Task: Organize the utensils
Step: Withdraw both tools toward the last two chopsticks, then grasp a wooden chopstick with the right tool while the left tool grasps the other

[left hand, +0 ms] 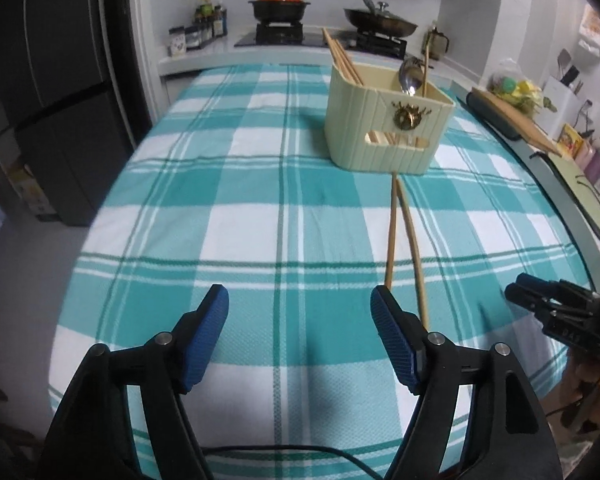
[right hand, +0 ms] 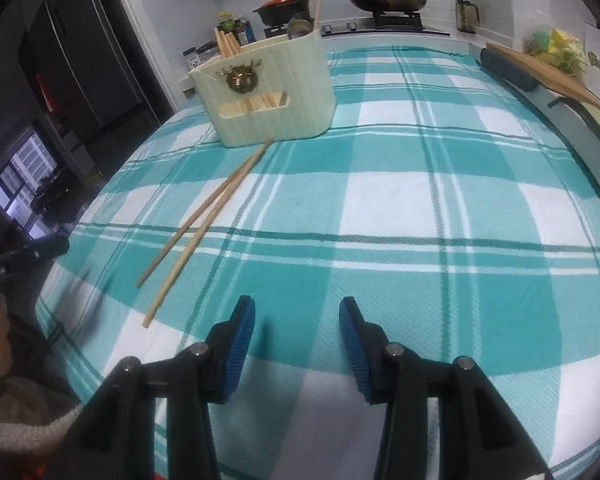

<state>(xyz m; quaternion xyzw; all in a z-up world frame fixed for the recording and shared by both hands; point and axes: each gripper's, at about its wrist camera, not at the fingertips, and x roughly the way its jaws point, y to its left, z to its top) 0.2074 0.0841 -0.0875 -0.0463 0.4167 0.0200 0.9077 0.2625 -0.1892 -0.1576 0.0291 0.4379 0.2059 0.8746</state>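
Note:
Two loose wooden chopsticks (left hand: 404,240) lie on the teal checked tablecloth (left hand: 260,200), their far ends meeting at the foot of a cream utensil holder (left hand: 380,132). Inside the holder stand more chopsticks (left hand: 342,56) and a metal spoon (left hand: 410,76). My left gripper (left hand: 300,296) is open just left of the near ends of the loose pair, with only cloth between its blue pads. In the right wrist view the loose chopsticks (right hand: 204,224) lie to the left of my right gripper (right hand: 298,306), which is open and holds nothing. The holder (right hand: 268,92) stands far left.
A stove with a red-lidded pot (left hand: 278,4) and a lidded pan (left hand: 380,18) runs along the back. A dark fridge (left hand: 60,100) stands at the left. A wooden board (right hand: 548,72) lies on the right counter. A hand and sleeve (right hand: 4,360) show at the left.

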